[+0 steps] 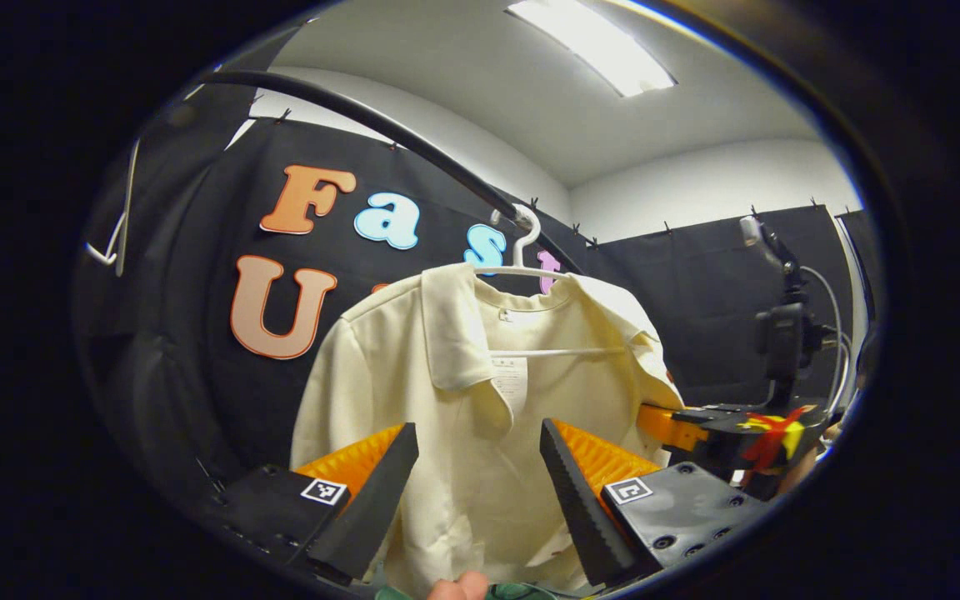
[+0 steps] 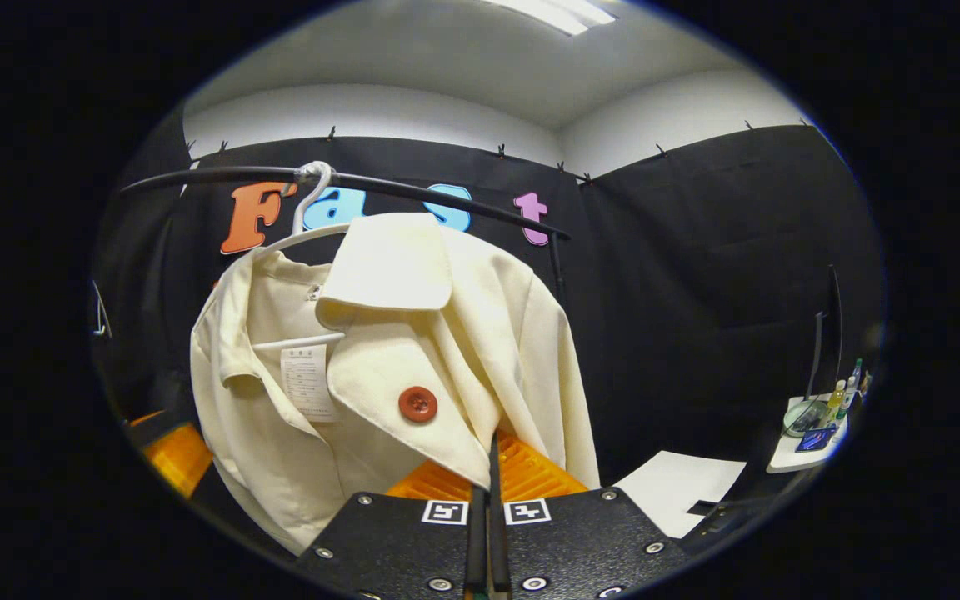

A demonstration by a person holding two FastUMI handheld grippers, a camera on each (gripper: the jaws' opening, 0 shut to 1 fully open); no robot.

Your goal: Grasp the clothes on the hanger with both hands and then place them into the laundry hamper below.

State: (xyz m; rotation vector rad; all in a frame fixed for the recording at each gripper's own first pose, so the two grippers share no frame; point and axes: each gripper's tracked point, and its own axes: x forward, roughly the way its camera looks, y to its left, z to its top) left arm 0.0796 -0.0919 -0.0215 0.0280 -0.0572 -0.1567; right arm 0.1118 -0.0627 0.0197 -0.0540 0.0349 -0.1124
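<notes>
The cream jacket [image 1: 488,400] is hung on a white hanger [image 1: 530,267] (hooked over a black rail [image 1: 380,125]). The left gripper [image 1: 480,492] is spread open before it; the right gripper [image 2: 492,467] is pinched shut on its front edge.

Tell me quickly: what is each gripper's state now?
Left gripper: open, in front of the cream jacket.
Right gripper: closed on the jacket's front edge.
</notes>
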